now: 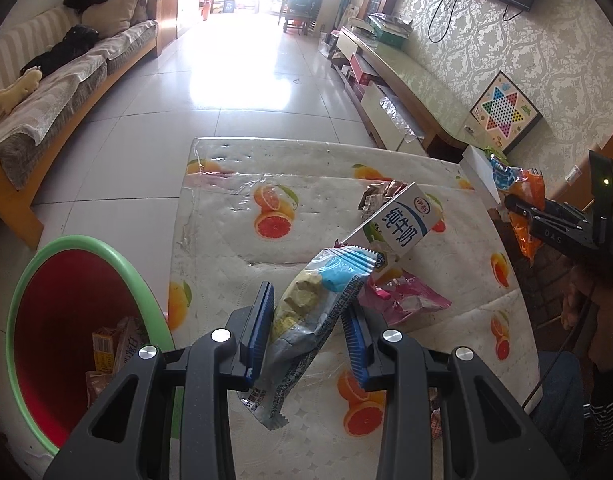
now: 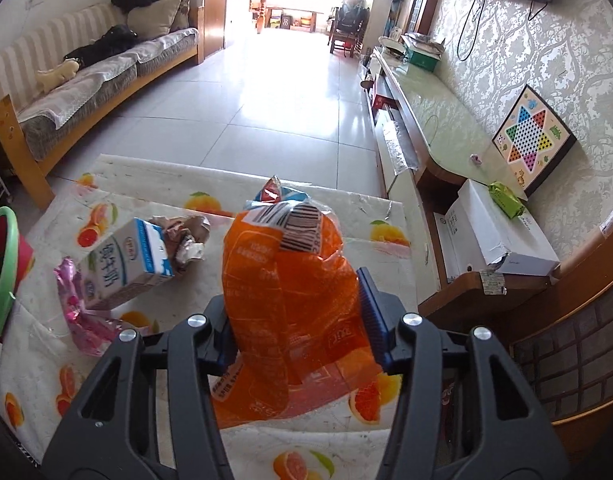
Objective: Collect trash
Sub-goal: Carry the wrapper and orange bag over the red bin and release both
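My left gripper is shut on a blue, yellow and silver snack wrapper, which hangs above the fruit-print table. A red bin with a green rim stands low at the left, with cartons inside. My right gripper is shut on an orange plastic bag held clear of the table; its left finger is hidden behind the bag. A white and blue milk carton lies tilted on a pink wrapper, beside a crumpled brown wrapper. The left wrist view shows the same carton and pink wrapper.
A sofa runs along the left wall. A long low cabinet lines the right wall, with a white box and a checkers board on it. Tiled floor stretches beyond the table. A person's hand shows at far right.
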Tool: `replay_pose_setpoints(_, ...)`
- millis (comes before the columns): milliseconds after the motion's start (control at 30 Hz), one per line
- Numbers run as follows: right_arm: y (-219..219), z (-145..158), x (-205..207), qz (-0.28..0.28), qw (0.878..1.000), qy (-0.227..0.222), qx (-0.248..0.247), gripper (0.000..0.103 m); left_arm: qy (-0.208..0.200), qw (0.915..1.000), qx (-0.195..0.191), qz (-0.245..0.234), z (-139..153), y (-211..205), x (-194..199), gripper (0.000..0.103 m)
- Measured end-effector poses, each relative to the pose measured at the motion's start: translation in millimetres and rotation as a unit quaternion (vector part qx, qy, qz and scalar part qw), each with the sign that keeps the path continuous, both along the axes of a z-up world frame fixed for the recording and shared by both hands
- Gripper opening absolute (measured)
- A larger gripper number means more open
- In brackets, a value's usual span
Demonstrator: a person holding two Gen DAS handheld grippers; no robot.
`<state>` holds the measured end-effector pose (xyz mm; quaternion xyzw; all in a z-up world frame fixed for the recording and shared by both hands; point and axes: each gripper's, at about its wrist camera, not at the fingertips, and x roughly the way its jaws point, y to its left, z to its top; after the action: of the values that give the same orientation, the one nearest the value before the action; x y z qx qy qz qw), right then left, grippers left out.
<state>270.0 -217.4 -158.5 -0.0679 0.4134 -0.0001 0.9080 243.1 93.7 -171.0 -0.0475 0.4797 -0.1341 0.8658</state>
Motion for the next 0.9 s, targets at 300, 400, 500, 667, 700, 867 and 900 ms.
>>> replay_pose_setpoints(300, 46, 39, -43, 0.034, 0.999, -0.019, 0.021, 0.05, -0.022, 0.999, -0.01, 0.036, 28, 30, -33, 0.032)
replay_pose_setpoints(400, 64, 46, -52, 0.048, 0.998, -0.022, 0.022, 0.05, -0.032, 0.9982, -0.011, 0.048, 35, 42, -39, 0.032)
replay_pose_setpoints(500, 86, 55, -58, 0.065, 0.997, -0.028, 0.025, 0.05, -0.044, 0.997, -0.01, 0.063, 43, 56, -43, 0.032)
replay_pose_setpoints(667, 127, 63, -63, 0.098, 0.994, -0.031, 0.036, 0.05, -0.056, 0.9941, -0.001, 0.093, 51, 87, -48, 0.032)
replay_pose_setpoints(700, 136, 64, -63, 0.106, 0.993, -0.03, 0.039, 0.05, -0.056, 0.9933, 0.001, 0.101, 51, 95, -48, 0.032)
replay_pose_setpoints(867, 179, 67, -62, 0.14, 0.988, -0.028, 0.051, 0.05, -0.053, 0.9885, 0.006, 0.142, 48, 137, -48, 0.032)
replay_pose_setpoints(900, 187, 67, -62, 0.148, 0.987, -0.027, 0.052, 0.05, -0.051, 0.9874, 0.008, 0.149, 46, 144, -49, 0.032)
